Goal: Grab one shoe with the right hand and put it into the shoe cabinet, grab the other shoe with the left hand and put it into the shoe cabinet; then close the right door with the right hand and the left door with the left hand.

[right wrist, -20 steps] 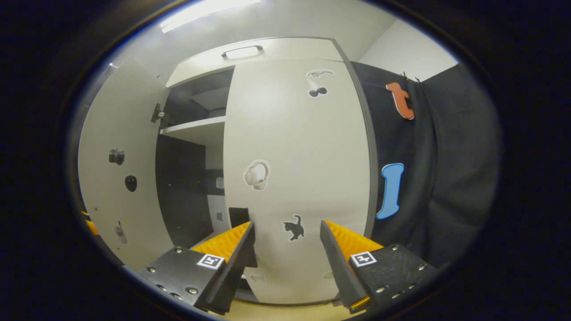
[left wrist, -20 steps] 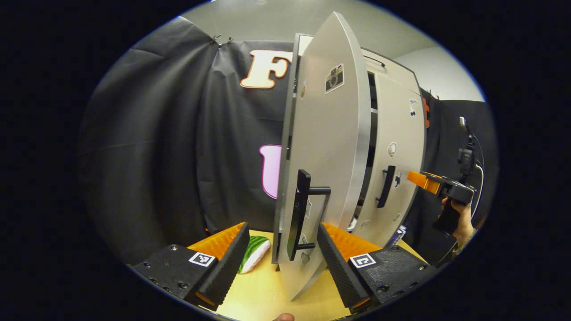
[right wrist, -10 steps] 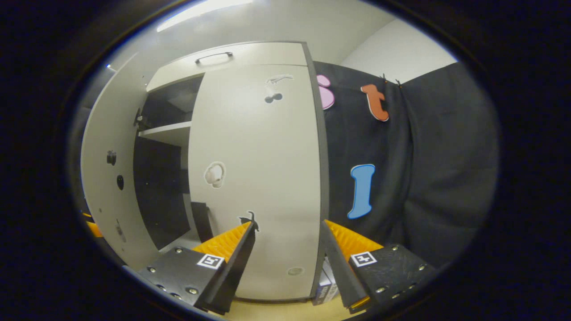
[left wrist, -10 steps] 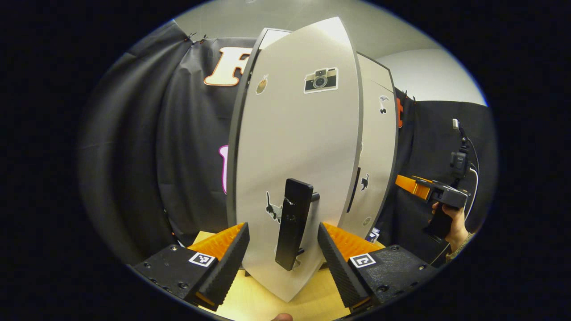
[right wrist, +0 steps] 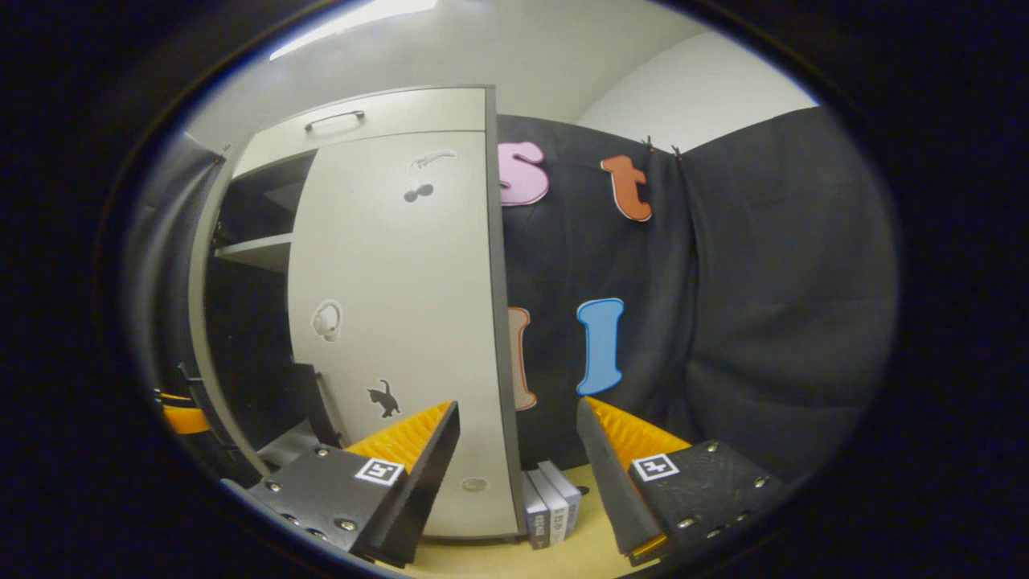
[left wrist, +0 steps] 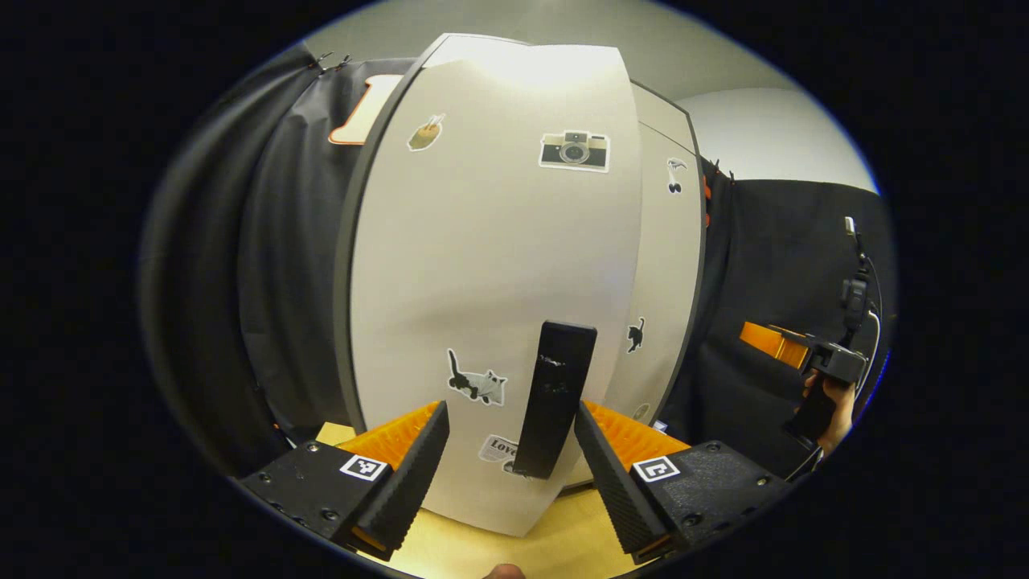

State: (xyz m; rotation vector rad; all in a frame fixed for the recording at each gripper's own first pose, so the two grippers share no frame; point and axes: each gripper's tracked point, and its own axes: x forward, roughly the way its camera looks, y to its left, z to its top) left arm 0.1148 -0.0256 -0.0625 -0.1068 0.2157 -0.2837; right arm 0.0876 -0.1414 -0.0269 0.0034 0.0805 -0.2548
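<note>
Your right door (right wrist: 402, 322) looks shut; the left door (left wrist: 490, 273) isn't quite. Both claws, left claw (left wrist: 508, 446) and right claw (right wrist: 518, 446), gape empty.

The left door (left wrist: 490, 265) now faces the left gripper (left wrist: 508, 450) almost flat, where a second ago it stood edge-on, and its handle (left wrist: 555, 398) sits between the spread fingers. The green item on the table is hidden behind it. The right gripper (right wrist: 514, 450) now points off the right door (right wrist: 402, 322) (towards the cloth).
</note>
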